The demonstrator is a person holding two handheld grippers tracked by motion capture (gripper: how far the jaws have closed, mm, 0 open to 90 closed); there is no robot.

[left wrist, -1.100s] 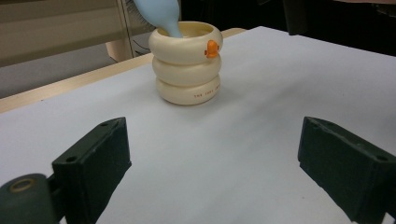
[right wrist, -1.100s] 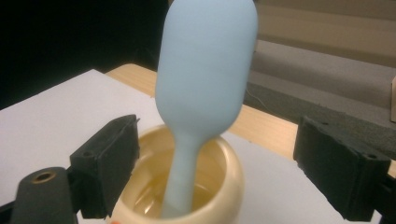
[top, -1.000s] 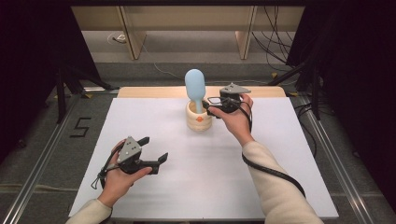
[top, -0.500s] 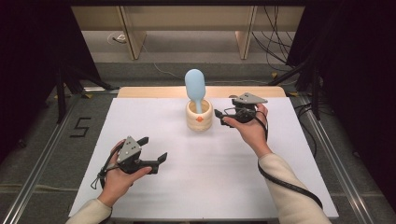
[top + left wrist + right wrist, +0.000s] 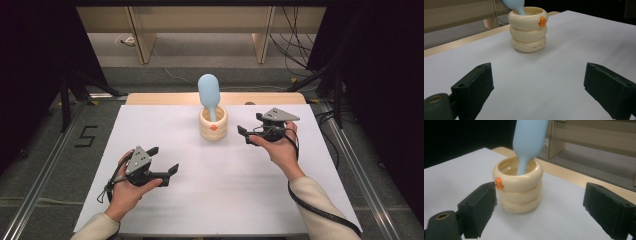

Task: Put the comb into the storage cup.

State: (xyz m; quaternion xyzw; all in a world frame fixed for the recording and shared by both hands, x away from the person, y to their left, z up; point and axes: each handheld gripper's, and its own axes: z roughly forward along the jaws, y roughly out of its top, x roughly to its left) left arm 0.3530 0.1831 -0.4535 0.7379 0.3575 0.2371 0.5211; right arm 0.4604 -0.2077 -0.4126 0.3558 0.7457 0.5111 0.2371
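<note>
A ringed cup (image 5: 213,124) stands on the worktop (image 5: 225,200) at its far middle, and a brush (image 5: 209,93) stands in it, handle down, head leaning out over the far rim. The right gripper (image 5: 244,132) sits just right of the cup, apart from it, fingers (image 5: 242,132) pointing left toward it. The left gripper (image 5: 164,161) rests at the near left, well apart from the cup, fingers (image 5: 173,169) aimed right. Behind the worktop's far edge lies the floor (image 5: 200,45), with table legs (image 5: 137,34) at left and right and cables (image 5: 295,45) at far right.
</note>
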